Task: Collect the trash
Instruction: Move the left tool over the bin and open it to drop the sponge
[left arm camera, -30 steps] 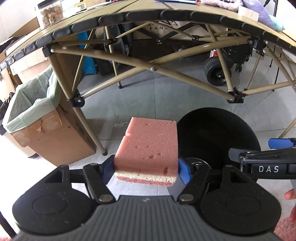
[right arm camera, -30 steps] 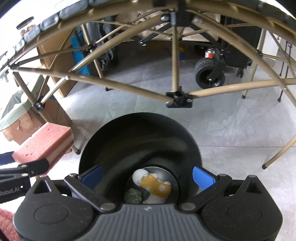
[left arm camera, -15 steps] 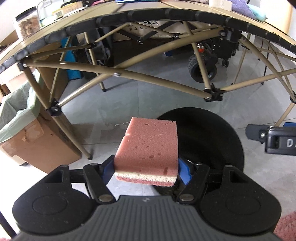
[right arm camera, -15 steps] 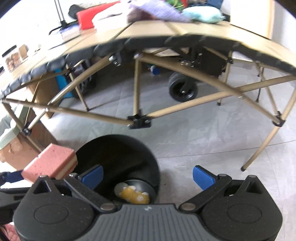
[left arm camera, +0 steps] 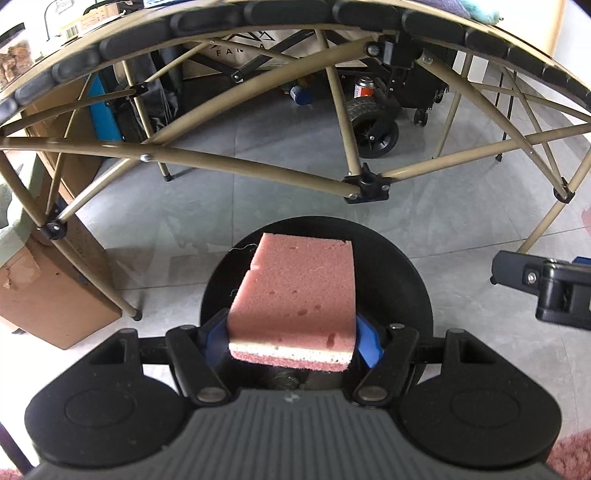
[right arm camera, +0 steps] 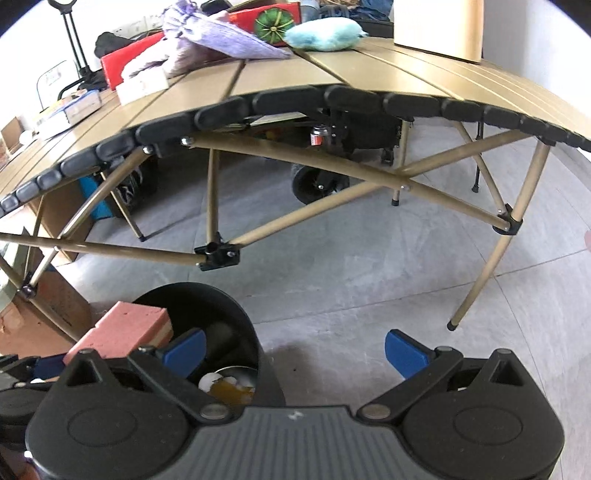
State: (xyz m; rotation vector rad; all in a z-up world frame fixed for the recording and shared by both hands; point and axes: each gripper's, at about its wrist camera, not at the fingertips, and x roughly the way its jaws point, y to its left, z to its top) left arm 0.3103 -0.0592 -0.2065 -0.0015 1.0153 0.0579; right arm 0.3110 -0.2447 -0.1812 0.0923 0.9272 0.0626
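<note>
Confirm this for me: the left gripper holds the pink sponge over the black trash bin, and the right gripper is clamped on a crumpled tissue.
Not quite. The right gripper is open and holds nothing, as the right wrist view shows. The rest stands: the left gripper holds the pink sponge over the black trash bin.

A tan folding table (right arm camera: 369,77) bears cloths (right arm camera: 221,44), perhaps a teal plush (right arm camera: 325,35).
</note>
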